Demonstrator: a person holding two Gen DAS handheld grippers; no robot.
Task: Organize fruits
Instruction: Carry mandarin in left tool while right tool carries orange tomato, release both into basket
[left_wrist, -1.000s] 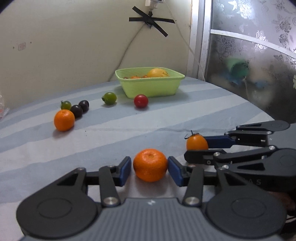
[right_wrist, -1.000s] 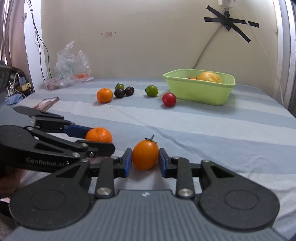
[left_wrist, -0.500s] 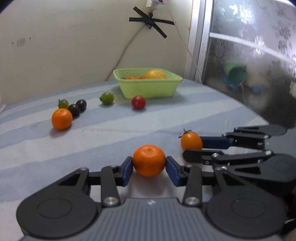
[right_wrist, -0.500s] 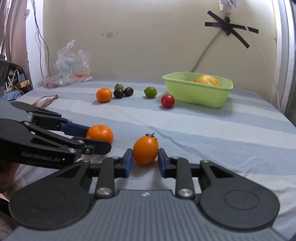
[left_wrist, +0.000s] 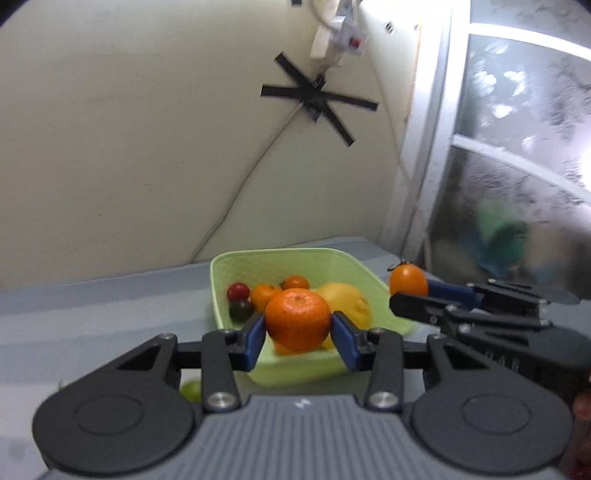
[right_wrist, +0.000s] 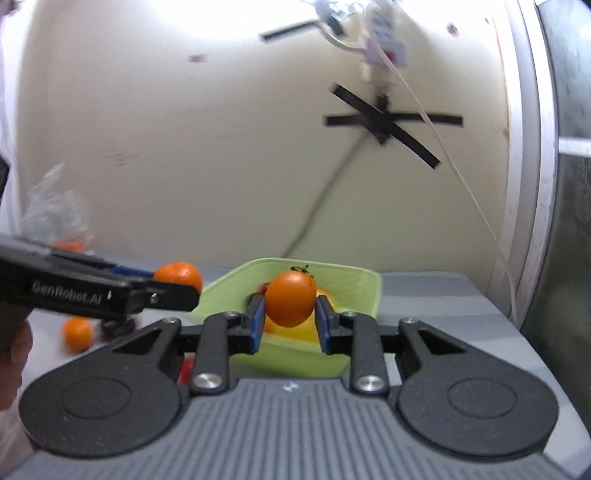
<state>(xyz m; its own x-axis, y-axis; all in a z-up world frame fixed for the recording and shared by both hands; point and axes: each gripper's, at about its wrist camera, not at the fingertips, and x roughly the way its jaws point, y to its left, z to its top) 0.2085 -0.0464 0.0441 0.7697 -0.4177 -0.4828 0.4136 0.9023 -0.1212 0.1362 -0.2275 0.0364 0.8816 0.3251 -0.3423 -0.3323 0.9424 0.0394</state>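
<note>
Striped blue-grey cloth covers the desk (left_wrist: 92, 314), which meets a cream wall marked with crossed black tape (left_wrist: 317, 99).

From the left wrist view, the left gripper (left_wrist: 297, 332) is clamped on a mandarin (left_wrist: 297, 319); its jaws closed on the fruit within the last second, both blue pads now pressing its sides. A second ago that fruit sat on the cloth well short of the green basket (left_wrist: 258, 260); now it hangs over the basket's near edge. Beyond the basket's right side, the right gripper (left_wrist: 410, 291) carries an orange tomato (left_wrist: 408, 280). Inside the basket I count one red cherry tomato (left_wrist: 238, 291), one dark one (left_wrist: 241, 309), two small orange fruits (left_wrist: 264, 293) and one big yellow fruit (left_wrist: 351, 301). One green fruit (left_wrist: 190, 389) peeks out beside the basket's near left corner, half hidden by the gripper body.

From the right wrist view, the right gripper (right_wrist: 289, 317) is closed nearly as far as it goes, gripping the orange tomato (right_wrist: 290, 298) above the basket (right_wrist: 364, 291). Left of the basket the left gripper (right_wrist: 173, 286) shows with its mandarin (right_wrist: 179, 275). One mandarin (right_wrist: 77, 333) and some dark fruit, too blurred to count, lie on the desk left of the basket.

Both fruits have been lifted and brought to the basket together, so I judge release is the next step.
</note>
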